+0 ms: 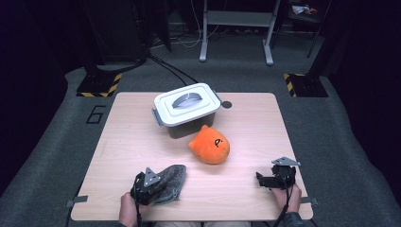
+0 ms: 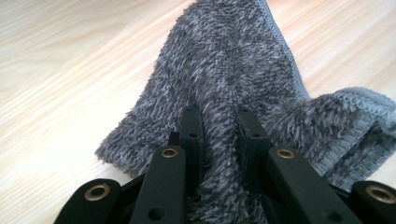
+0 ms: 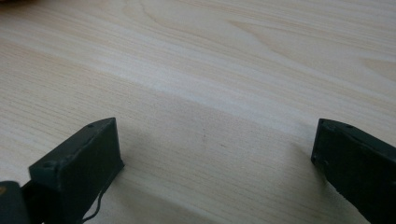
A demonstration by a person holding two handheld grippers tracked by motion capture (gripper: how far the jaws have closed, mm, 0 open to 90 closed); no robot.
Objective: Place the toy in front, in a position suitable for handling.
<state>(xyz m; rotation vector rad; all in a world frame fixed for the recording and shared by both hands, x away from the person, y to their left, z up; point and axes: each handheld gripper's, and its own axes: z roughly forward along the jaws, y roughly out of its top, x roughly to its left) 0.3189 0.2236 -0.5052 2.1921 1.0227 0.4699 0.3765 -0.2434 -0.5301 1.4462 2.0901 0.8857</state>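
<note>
Grey cloth (image 2: pixel 229 84) pinched in left gripper (image 2: pixel 218 126) near-left, right gripper (image 3: pixel 215 154) gaping wide, orange plush (image 1: pixel 210 145) and lidded box (image 1: pixel 187 108) beyond

claw (image 2: pixel 218 126): black jaws | brass rivets | grey triangular top plate

Fuzzy mottled grey cloth with a paler stitched grey hem (image 2: pixel 224 88), pinched in the black left gripper (image 2: pixel 218 122) with brass-coloured rivets. Black right gripper (image 3: pixel 212 154), grey three-cornered plate on top. Pale wood-grain table (image 1: pixel 123 142). Orange round plush toy (image 1: pixel 210 144) with small black face marks. White lidded plastic box (image 1: pixel 188 103), grey handle and clips, darker grey base.
</note>
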